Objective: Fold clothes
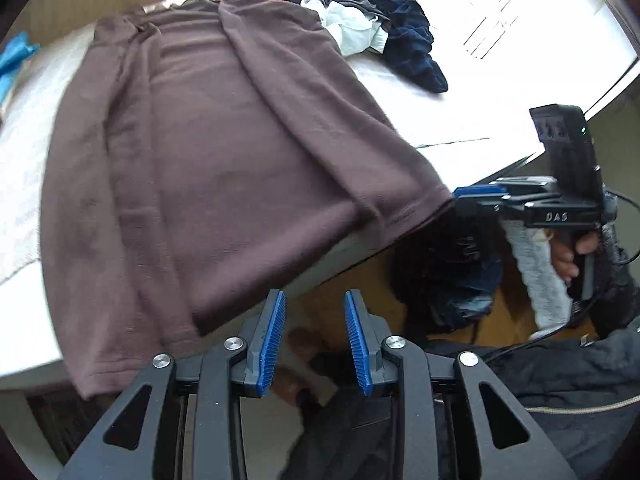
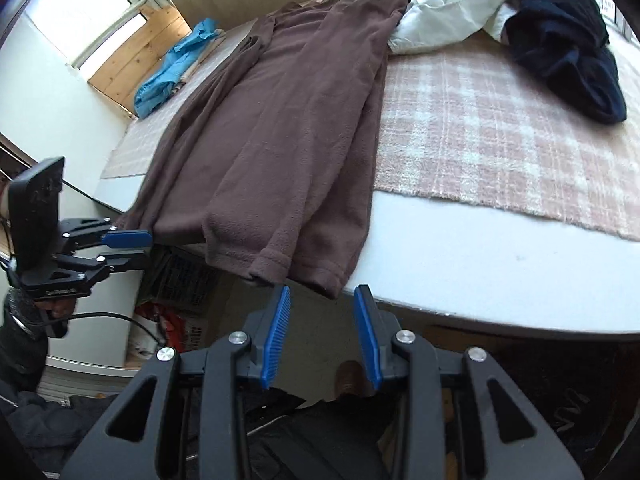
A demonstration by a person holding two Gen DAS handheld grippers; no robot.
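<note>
Below, left tongs (image 1: pixel 315 330): blue ribbed pads apart, nothing between them, poised just off the counter's near edge beside the hem of the brown fleece top (image 1: pixel 208 160). Right tongs (image 2: pixel 323 330): likewise parted and empty, just short of the hem's other corner, over the rim of the counter (image 2: pixel 460 272). Seen from the right wrist, left tongs off at the left edge, level with the hem, held by a hand in a dark sleeve; from the left wrist, right tongs near the garment's right corner, gripped by a hand (image 1: pixel 576 252).

Brown fleece top: spread flat lengthwise on the counter, both sleeves folded in over the body, hem hanging slightly over the near edge. Under part of it, a pink-and-white checked cloth (image 2: pixel 500 136) covering the counter's far area.

Beyond, at the far end: a heap of clothes (image 2: pixel 520 12), white, navy, grey and red pieces tangled together, touching the top's shoulder. Off to the far left, a crumpled blue garment (image 2: pixel 176 68) beside wooden boards (image 2: pixel 136 60).
</note>
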